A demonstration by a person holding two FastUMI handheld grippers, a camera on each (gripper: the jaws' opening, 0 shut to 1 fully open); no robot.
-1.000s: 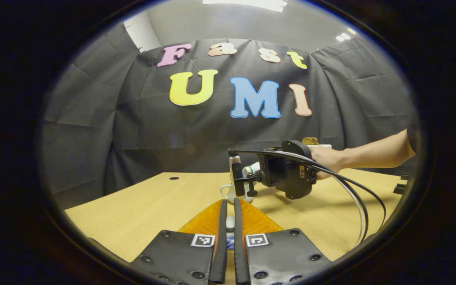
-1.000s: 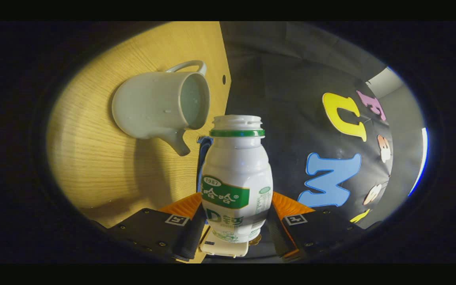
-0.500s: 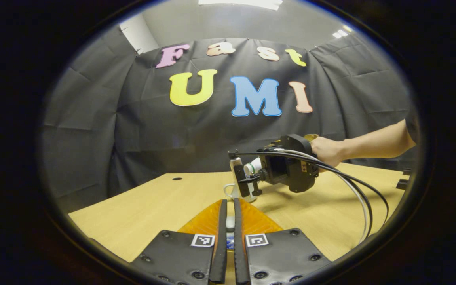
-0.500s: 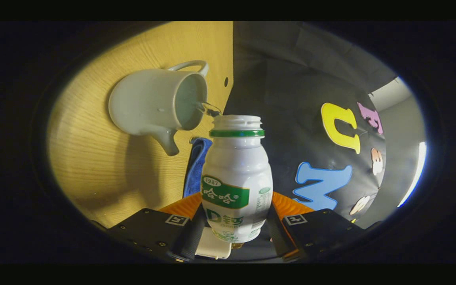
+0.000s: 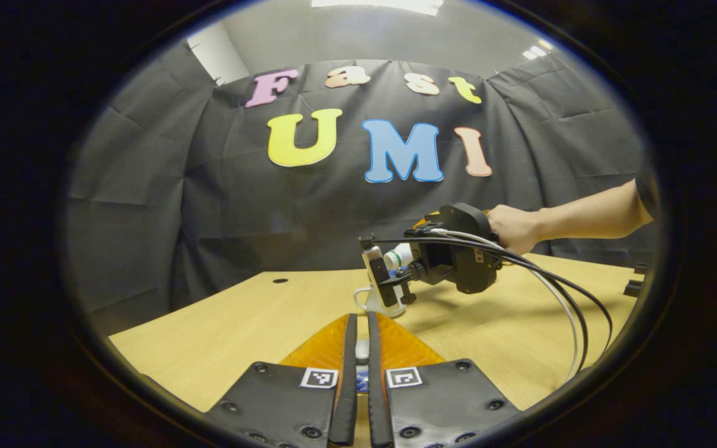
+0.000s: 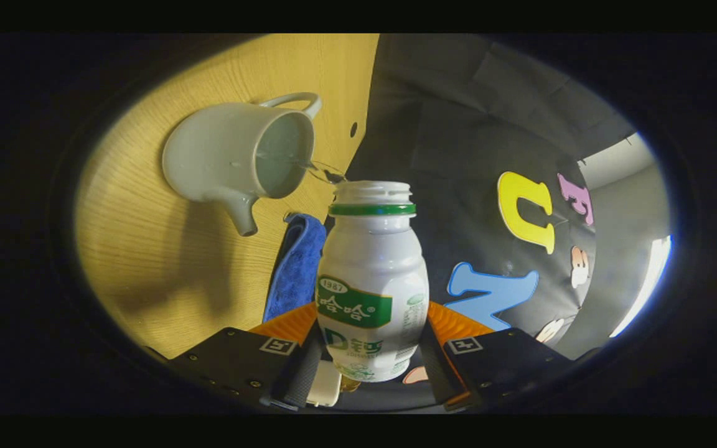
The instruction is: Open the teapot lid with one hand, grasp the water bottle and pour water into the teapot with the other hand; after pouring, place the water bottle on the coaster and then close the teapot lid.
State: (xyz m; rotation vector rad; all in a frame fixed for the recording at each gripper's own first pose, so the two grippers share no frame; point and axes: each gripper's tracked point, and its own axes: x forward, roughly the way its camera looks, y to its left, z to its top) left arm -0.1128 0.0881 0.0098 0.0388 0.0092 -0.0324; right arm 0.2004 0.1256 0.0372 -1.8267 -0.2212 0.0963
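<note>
- White water bottle [image 6: 371,280] clamped between both fingers of the right gripper [image 6: 371,367], tipped toward the teapot [image 6: 234,162]; cap off, green ring at the neck
- thin clear stream of water [image 6: 309,167] runs from the bottle mouth into the teapot's open top; lid is off the pot
- teapot is pale grey-white ceramic, stands on the wooden worktop [image 6: 165,261], spout on one side, loop handle on the other
- blue cloth [image 6: 296,261] lies on the worktop just beside the teapot, near the bottle
- left gripper view: left gripper [image 5: 358,373] low over the worktop [image 5: 240,323], fingers nearly together, clamped on a small pale piece [image 5: 362,350]; most likely the teapot lid, too little shows to be sure
- same view: farther off, a hand [image 5: 511,227] holds the right gripper [image 5: 389,280] tilted down over the teapot [image 5: 374,302]; bottle neck [image 5: 398,256] pokes out above the pot; cables trail from that gripper toward the worktop edge
</note>
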